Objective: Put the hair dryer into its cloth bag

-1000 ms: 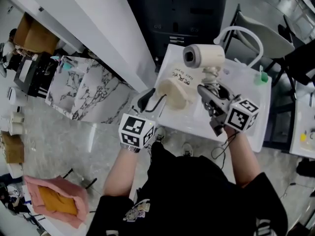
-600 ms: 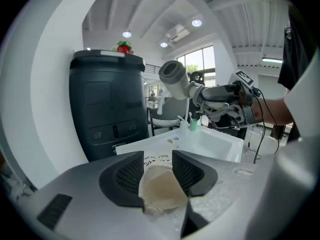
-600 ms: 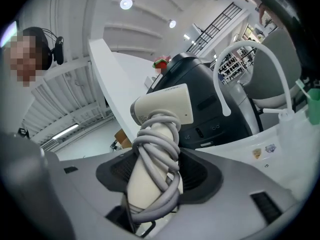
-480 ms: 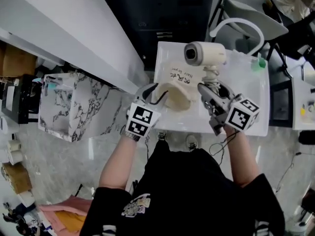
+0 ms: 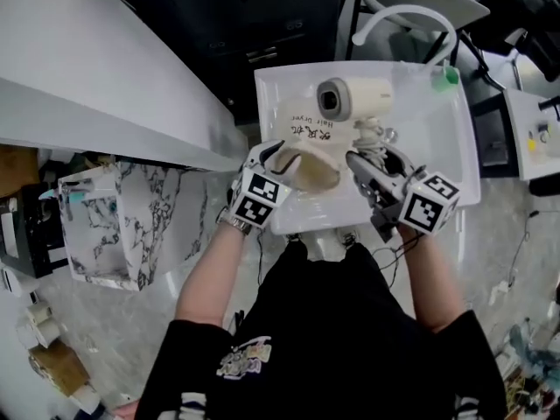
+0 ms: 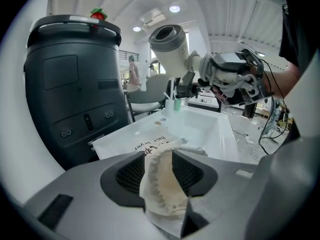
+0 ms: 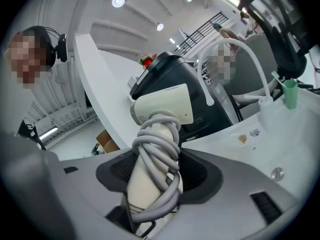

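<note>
Head view: the hair dryer (image 5: pixel 354 101) is held above the sink (image 5: pixel 455 156), before the faucet (image 5: pixel 404 14), with its barrel level and its mouth turned leftward, over the cloth bag (image 5: pixel 308 166).
Left gripper view: the bag's rim is pinched by the left gripper (image 6: pixel 160 169), and a dark bin (image 6: pixel 75 94) is seen beside.
Right gripper view: the upright, cord-wrapped handle (image 7: pixel 145 181) is clamped by the right gripper (image 7: pixel 152 179).

place: workshop-like hall | cues: white basin (image 5: pixel 448 138); faucet (image 5: pixel 411 8); long white counter (image 5: pixel 87 59); ceiling spotlights (image 6: pixel 174 8)

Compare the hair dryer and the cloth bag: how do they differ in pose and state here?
The hair dryer stands rigid, its cord-wrapped handle clamped in the right claw; the cloth bag hangs limp, its rim pinched in the left claw. The hair dryer is held above the white basin; the cloth bag trails onto it. Both are cream-coloured.
</note>
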A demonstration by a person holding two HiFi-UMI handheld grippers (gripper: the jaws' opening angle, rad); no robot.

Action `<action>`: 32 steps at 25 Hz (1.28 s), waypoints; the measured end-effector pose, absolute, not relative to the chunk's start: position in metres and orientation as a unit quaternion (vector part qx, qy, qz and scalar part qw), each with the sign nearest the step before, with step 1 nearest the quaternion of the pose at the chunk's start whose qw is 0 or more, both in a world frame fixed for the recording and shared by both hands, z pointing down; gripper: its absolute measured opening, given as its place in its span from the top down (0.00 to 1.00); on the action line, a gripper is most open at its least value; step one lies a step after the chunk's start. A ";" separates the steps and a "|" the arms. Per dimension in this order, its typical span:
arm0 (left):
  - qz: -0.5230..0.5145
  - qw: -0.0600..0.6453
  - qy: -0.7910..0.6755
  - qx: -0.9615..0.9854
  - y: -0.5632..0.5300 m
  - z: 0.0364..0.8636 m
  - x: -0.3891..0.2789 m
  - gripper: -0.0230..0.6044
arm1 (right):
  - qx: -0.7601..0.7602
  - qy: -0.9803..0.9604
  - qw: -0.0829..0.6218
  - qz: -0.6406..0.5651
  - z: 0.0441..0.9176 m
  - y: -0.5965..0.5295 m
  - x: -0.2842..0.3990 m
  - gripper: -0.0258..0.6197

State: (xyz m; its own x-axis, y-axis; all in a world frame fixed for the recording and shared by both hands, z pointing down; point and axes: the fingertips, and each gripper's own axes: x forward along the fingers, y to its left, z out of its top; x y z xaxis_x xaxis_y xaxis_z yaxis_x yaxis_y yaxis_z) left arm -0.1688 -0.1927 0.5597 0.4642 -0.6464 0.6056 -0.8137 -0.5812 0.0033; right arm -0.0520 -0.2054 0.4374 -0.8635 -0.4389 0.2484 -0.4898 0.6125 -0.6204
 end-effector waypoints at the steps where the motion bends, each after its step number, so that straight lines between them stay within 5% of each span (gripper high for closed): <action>1: 0.286 0.150 -0.426 0.845 -0.194 0.563 -0.168 0.70 | 0.265 -0.894 0.038 0.358 0.440 -0.203 -0.051 0.59; 7: 0.290 0.155 -0.399 0.856 -0.201 0.575 -0.163 0.72 | 0.296 -0.878 0.044 0.374 0.454 -0.184 -0.041 0.59; 15: 0.291 0.159 -0.378 0.865 -0.202 0.579 -0.159 0.87 | 0.309 -0.859 0.061 0.404 0.481 -0.150 -0.038 0.59; 32: 0.286 0.179 -0.362 0.869 -0.202 0.587 -0.165 0.90 | 0.251 -0.810 0.170 0.502 0.569 -0.063 -0.061 0.59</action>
State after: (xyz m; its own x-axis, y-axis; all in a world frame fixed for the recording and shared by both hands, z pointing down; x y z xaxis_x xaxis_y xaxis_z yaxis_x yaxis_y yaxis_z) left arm -0.1646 -0.2016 0.5866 0.5740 -0.5269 0.6268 -0.7319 -0.6735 0.1041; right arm -0.0608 -0.0632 0.5694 -0.8163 -0.2363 0.5270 -0.5771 0.3703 -0.7279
